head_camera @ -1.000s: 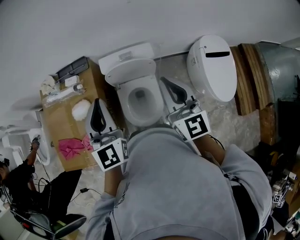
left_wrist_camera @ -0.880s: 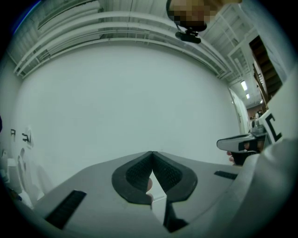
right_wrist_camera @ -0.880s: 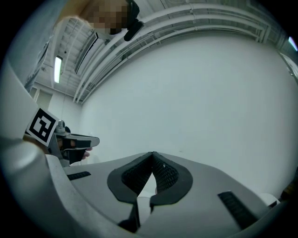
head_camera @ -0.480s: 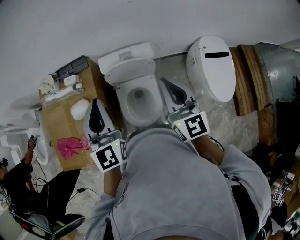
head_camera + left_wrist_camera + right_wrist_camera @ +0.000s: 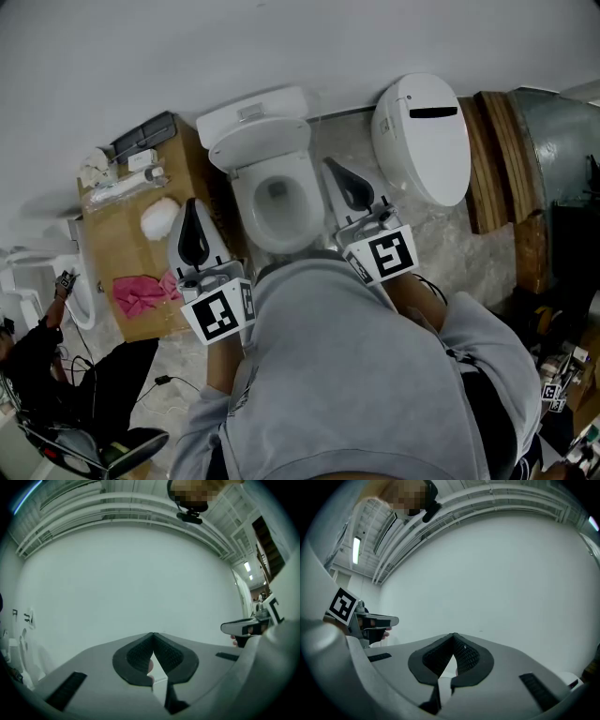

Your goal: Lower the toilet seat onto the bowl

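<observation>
Lowering looks not yet begun; both tongs idle beside the toilet.
Left tongs point(image 5: 193, 223) and right tongs point(image 5: 343, 180) are pressed together and empty, flanking the bowl point(image 5: 277, 217) and touching nothing. The toilet seat point(image 5: 261, 142) seems to be up against the tank, though that's hard to confirm from above. The whole lowering is probably left.

No words, brand names or numbers can be read anywhere. The only signs are picture codes: a black-and-white square marker point(image 5: 220, 316) on the cube of the left gripper point(image 5: 193, 206), and another marker point(image 5: 391, 253) on the cube of the right gripper point(image 5: 330, 167). A few dark marks point(image 5: 21, 616) sit on the wall point(image 5: 140, 573) in the left gripper view, but they are too small to read.
</observation>
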Motion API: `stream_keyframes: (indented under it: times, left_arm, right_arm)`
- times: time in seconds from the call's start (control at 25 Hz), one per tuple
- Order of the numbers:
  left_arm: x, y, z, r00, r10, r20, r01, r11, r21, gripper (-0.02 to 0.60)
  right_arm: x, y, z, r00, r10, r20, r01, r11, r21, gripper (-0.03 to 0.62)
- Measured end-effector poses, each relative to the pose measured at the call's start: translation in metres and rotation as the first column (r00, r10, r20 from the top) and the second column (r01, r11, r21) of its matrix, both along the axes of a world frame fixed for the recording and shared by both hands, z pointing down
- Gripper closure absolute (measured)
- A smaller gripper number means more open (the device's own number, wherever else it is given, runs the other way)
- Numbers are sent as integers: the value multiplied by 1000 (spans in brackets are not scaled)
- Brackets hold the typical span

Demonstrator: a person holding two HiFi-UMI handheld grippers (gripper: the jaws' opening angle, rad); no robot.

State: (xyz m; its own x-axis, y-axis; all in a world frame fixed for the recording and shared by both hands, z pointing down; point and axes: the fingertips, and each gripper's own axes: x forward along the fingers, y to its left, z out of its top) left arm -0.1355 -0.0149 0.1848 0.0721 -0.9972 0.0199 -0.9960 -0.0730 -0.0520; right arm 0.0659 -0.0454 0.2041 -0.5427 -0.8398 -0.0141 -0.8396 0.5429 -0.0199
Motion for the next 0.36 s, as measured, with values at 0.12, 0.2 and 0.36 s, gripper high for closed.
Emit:
stream_keyframes:
  times: [0.12, 0.2, 0.36]
  left_arm:
    - [0, 0, -1, 1000, 1, 0, -1, 1000, 1, 581]
    - [0, 1, -1, 1000, -1, -1, 1, 1000, 1, 581]
    - [-1, 5, -1, 1000, -3, -4, 3, 1000, 3, 581]
  right_arm:
    - [1, 0, 0, 1000, 3, -1, -3, 1000, -2, 595]
    - [2, 1, 0, 1000, 4, -1, -4, 1000, 0, 595]
    - [2, 4, 2, 1000, 6, -3, -6, 1000, -1, 595]
